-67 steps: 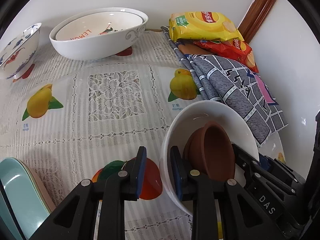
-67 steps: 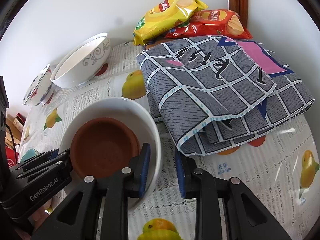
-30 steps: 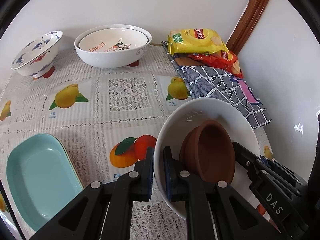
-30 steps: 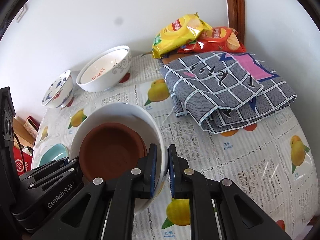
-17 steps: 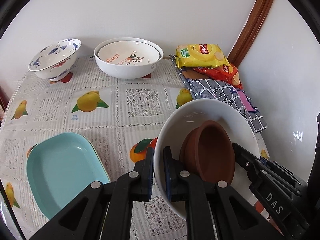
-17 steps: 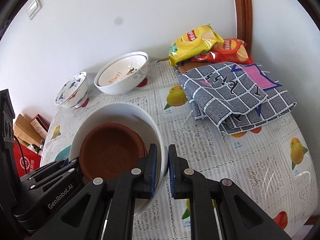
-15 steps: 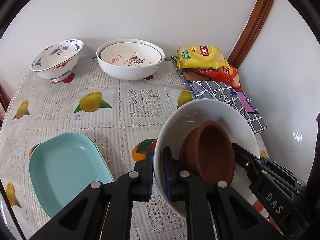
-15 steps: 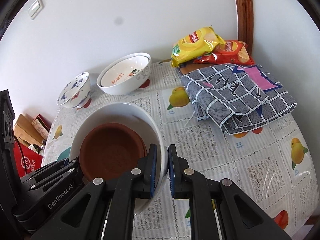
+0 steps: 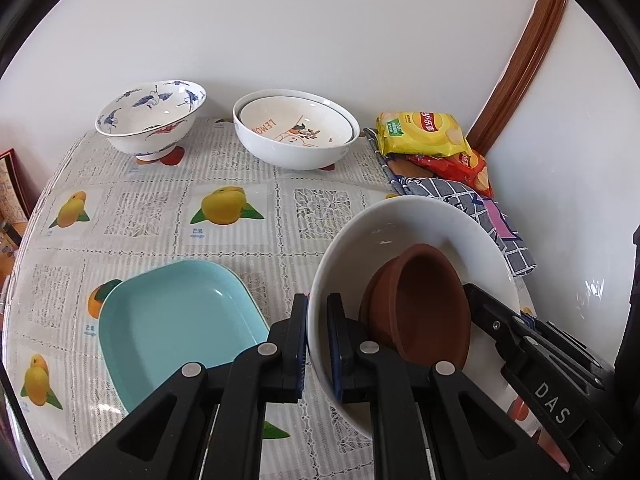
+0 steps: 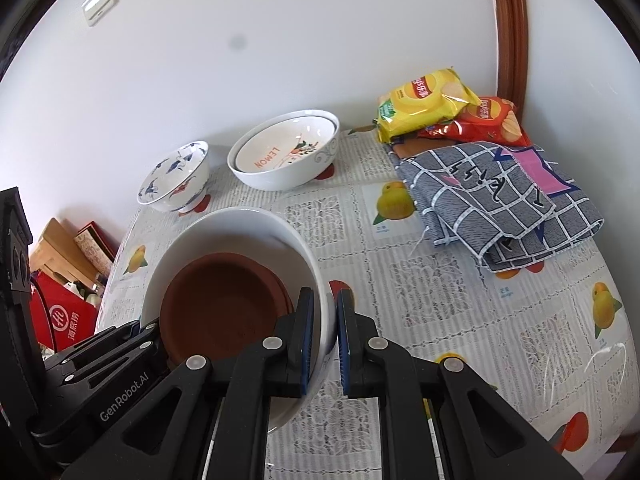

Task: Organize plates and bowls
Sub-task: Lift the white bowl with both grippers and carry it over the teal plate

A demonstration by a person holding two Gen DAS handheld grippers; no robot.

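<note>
bowl: white bowl (image 9: 404, 232) with brown dish (image 9: 420, 304) inside, above bench (image 9: 160, 216) | left tool (image 9: 317, 336) clamps rim at 9 o'clock | right tool (image 10: 322, 332) clamps rim at 3 o'clock

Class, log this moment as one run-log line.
left gripper: shut on white bowl | right gripper: shut on white bowl | brown bowl: inside

Tilted white bowl (image 9: 404, 232) holds brown bowl (image 9: 420, 304).
</note>
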